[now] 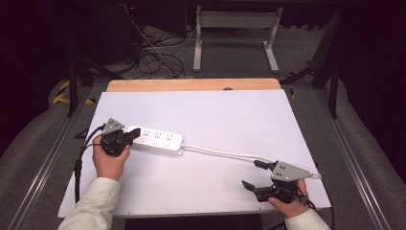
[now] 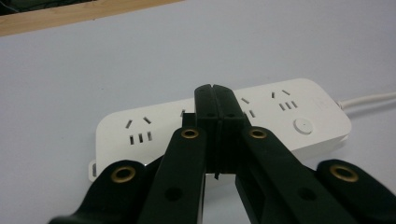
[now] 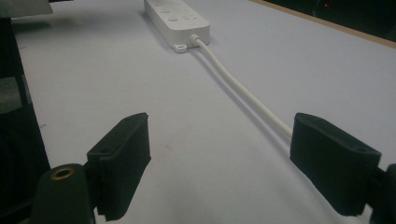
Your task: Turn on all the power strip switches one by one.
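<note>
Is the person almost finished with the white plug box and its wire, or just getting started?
Just getting started, it seems. The power strip lies flat on the white table with nothing plugged in. In hand: the left claw, shut, rests over the strip's left end, and the right claw is open beside the white cable, not gripping it. Grabbing the cable and whatever follows is left.

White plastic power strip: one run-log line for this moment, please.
white plastic power strip flat on table | left hand-held gripper shut, at its end | right hand-held gripper open
</note>
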`<state>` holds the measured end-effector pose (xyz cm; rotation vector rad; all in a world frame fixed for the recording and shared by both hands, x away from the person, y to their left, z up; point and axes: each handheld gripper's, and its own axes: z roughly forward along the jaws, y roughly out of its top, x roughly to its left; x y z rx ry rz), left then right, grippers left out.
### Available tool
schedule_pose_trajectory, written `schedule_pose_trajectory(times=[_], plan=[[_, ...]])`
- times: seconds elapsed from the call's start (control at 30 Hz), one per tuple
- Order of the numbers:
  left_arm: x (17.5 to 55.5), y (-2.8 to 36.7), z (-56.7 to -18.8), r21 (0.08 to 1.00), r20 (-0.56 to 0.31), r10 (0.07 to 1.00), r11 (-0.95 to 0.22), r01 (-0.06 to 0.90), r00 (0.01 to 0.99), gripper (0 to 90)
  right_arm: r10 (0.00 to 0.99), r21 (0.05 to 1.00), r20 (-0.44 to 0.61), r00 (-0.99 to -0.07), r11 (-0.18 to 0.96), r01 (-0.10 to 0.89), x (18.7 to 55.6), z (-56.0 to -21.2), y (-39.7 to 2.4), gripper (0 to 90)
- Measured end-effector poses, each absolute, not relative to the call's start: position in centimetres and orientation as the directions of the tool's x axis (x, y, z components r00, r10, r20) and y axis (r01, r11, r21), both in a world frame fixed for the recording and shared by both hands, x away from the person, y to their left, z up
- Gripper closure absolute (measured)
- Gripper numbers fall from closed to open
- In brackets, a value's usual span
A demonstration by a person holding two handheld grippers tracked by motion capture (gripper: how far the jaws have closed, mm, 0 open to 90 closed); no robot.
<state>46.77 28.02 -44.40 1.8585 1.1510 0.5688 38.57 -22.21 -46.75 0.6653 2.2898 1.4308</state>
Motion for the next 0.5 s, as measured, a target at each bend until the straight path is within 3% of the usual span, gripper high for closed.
schedule_pose_trajectory(times=[0.5], plan=[[47.08,27.55,-44.76,0.831,-0.07,0.867,-0.223,0.509,0.494,90.0,0.562,0.905,-0.046,-0.826,0.374,0.204,38.6,-46.79,-22.18,20.4]])
